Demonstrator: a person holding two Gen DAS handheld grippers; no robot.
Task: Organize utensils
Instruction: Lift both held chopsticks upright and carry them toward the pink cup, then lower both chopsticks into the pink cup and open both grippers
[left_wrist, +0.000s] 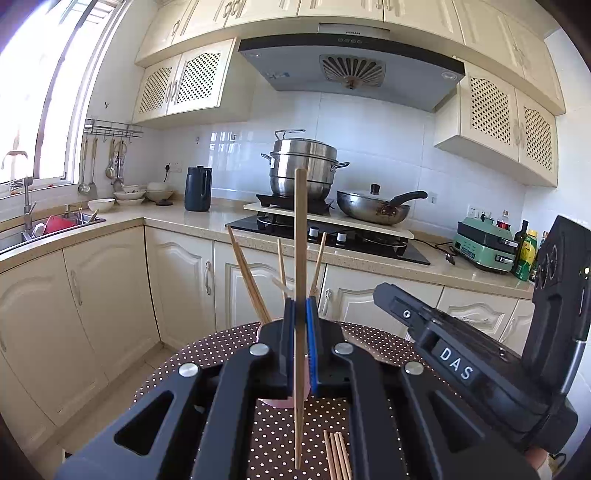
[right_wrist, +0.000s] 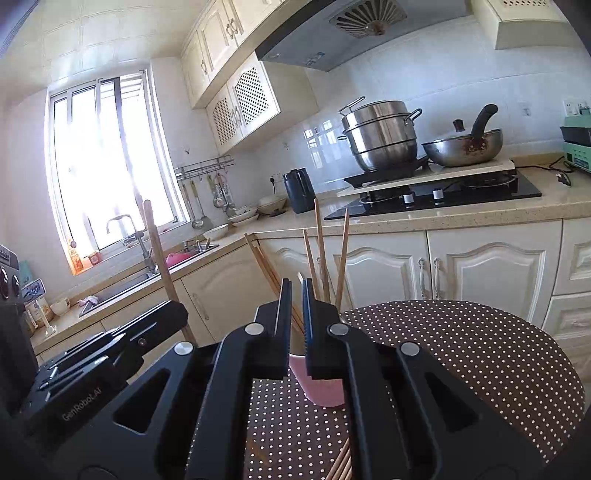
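Spare chopsticks (left_wrist: 337, 455) clear only under left tongs (left_wrist: 300, 317).

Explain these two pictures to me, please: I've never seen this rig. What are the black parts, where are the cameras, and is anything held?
The black parts are two hand-held grippers; each carries a camera looking along its fingers. The left gripper is shut on one upright chopstick. The right gripper is nearly shut, with nothing visibly between its fingers. Ahead is a pink cup of chopsticks on a dotted tablecloth. More loose chopsticks lie near the bottom. Behind is a kitchen counter with pots.
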